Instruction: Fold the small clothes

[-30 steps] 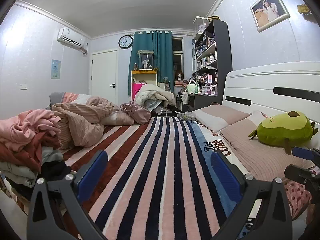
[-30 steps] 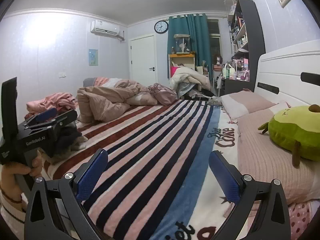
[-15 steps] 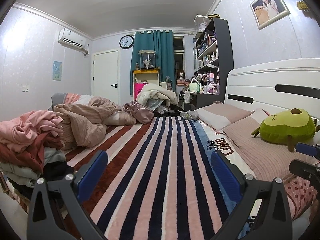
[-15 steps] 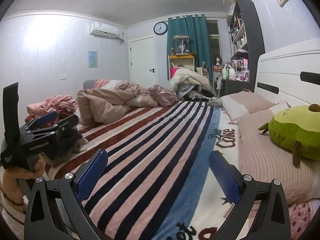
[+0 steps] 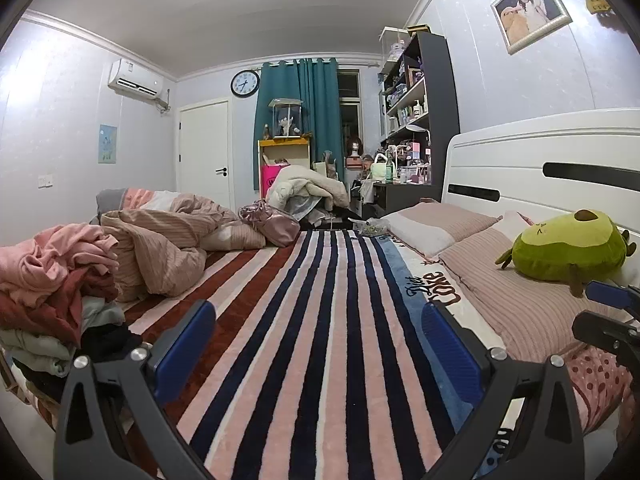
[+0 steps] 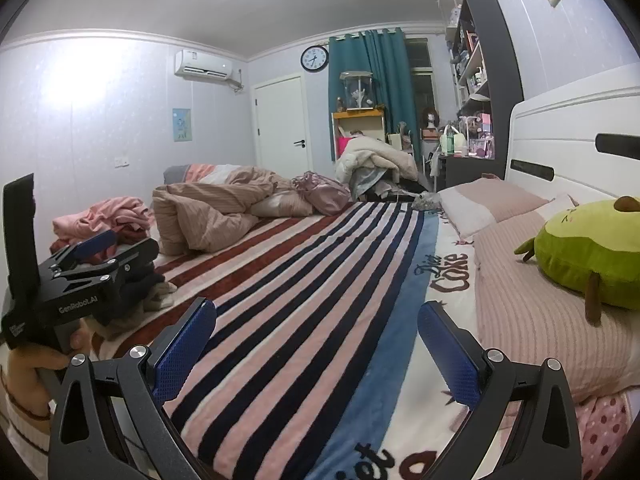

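Before the first fold: both claws wide, holding nothing.
Left gripper (image 5: 318, 346) and right gripper (image 6: 316, 338) above striped blanket (image 5: 320, 320); next, probably, reaching clothes pile (image 5: 56, 280) at left edge.

both wrist views low over striped blanket (image 5: 320, 340), facing curtain (image 6: 376, 92).

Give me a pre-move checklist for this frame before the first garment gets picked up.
1. Left gripper open, nothing held: ok.
2. Right gripper open, nothing held: ok.
3. Clothes pile in view at the bed's left edge: ok.
4. Striped blanket bare in the middle for folding: ok.
5. A garment already laid out flat: not ok.
6. Which pieces in the pile are small: cannot tell.
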Demonstrator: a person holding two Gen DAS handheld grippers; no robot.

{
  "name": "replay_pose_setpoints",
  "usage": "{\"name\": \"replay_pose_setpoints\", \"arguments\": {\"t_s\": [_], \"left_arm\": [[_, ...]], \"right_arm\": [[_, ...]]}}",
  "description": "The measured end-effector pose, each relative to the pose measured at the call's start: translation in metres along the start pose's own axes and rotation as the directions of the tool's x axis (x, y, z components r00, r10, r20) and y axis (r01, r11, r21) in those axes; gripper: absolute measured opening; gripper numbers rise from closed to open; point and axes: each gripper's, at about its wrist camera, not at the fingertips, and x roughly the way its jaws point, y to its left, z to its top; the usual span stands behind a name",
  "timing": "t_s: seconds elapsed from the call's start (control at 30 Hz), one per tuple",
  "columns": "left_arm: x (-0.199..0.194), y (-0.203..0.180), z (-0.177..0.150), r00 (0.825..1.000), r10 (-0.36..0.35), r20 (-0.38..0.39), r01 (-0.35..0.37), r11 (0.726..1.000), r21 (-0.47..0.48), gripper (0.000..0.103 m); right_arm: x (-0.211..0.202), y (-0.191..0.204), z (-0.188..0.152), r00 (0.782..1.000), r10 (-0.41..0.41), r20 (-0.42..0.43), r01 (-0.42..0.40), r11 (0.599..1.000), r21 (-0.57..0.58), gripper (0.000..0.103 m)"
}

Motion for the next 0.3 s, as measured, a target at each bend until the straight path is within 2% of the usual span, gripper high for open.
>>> {"name": "replay_pose_setpoints", "arguments": {"t_s": [0.3], "left_arm": [[-0.0015,-0.0009,-0.0008,1.000,-0.023,-0.014,0.023,1.000,-0.003,0.102]], "right_arm": [[-0.0010,0.0008,-0.0015,1.000,0.000,0.003,0.000,1.000,0.005,0.101]]}}
